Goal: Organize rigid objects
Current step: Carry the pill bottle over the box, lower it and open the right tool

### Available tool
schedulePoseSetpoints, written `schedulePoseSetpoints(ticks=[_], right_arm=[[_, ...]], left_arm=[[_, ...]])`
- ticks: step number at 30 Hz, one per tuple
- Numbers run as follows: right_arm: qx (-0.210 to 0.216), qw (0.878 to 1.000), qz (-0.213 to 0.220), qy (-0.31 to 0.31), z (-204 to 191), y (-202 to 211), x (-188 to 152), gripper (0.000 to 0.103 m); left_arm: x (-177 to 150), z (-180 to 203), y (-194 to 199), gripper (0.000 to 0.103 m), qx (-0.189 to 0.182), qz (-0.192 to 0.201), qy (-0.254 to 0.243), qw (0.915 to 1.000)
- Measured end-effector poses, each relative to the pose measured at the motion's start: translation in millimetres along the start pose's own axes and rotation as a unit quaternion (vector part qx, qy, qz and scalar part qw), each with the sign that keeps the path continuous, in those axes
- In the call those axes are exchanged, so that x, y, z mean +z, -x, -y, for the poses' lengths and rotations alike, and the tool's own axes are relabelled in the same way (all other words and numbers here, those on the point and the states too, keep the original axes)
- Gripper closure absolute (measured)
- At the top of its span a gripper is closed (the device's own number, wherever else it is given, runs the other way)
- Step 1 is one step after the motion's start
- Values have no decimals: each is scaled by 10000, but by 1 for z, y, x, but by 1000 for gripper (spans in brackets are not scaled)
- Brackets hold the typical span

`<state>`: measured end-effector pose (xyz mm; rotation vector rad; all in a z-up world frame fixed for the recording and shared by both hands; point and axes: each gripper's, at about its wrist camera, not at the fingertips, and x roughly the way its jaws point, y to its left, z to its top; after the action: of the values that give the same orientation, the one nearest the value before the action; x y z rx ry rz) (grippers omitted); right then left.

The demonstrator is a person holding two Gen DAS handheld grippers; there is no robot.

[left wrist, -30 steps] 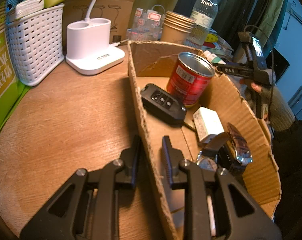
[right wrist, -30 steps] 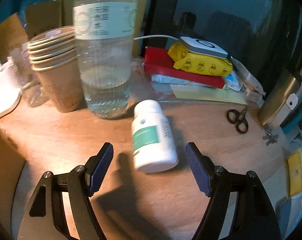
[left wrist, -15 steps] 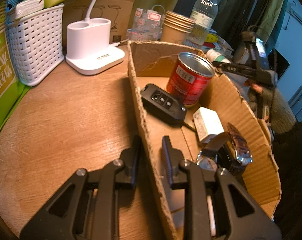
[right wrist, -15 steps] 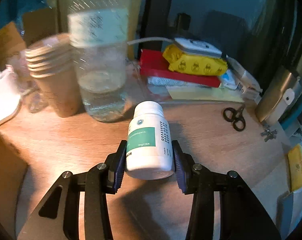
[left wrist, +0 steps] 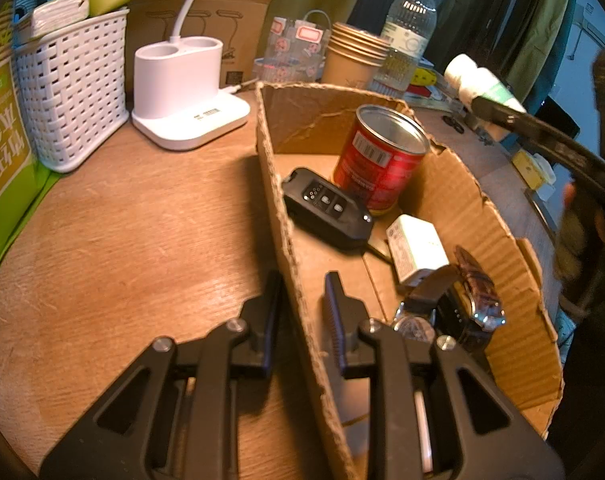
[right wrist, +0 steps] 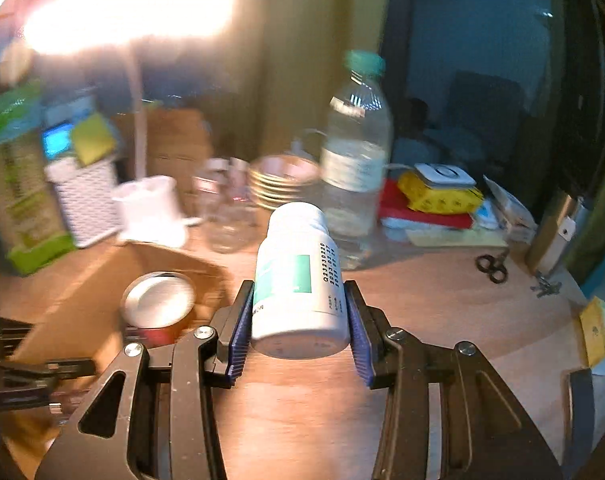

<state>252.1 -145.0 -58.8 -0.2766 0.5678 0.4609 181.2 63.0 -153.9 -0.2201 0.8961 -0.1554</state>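
Note:
My right gripper is shut on a white pill bottle with a green label and holds it in the air above the table. The bottle also shows in the left wrist view, raised beyond the far right of the cardboard box. My left gripper is shut on the box's left wall, one finger on each side. Inside the box are a red can, a black car key, a white charger and a wristwatch.
A white basket, a white lamp base, stacked paper cups and a water bottle stand at the back. Small scissors, a red and yellow pile lie on the table to the right.
My right gripper closed on the pill bottle, lifted it off the table and swung left toward the box. My left gripper has stayed on the box wall.

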Motion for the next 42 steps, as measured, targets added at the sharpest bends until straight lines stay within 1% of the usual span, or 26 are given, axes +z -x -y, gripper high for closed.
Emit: schedulePoseSetpoints(ticks=[5, 10, 19, 23, 34, 39, 42], right_arm=[[298, 9990, 164, 287, -37, 17, 3, 58], [541, 9971, 111, 527, -61, 18, 1, 58], [990, 9923, -101, 740, -87, 15, -7, 58], [1087, 9900, -204, 879, -98, 14, -9, 58], [1185, 9846, -438, 1206, -116, 10, -17, 58], [1294, 9803, -655, 1345, -123, 5, -22, 58], [1307, 9809, -713, 1251, -119, 4, -21, 54]], left_arm=[[0, 0, 0, 80, 0, 0, -1, 10000], [0, 1, 0, 80, 0, 0, -1, 10000], [0, 0, 0, 80, 0, 0, -1, 10000], [0, 0, 0, 80, 0, 0, -2, 10000], [0, 0, 0, 80, -1, 0, -1, 10000], [0, 0, 0, 80, -1, 0, -1, 10000], [0, 0, 0, 80, -1, -3, -1, 10000]])
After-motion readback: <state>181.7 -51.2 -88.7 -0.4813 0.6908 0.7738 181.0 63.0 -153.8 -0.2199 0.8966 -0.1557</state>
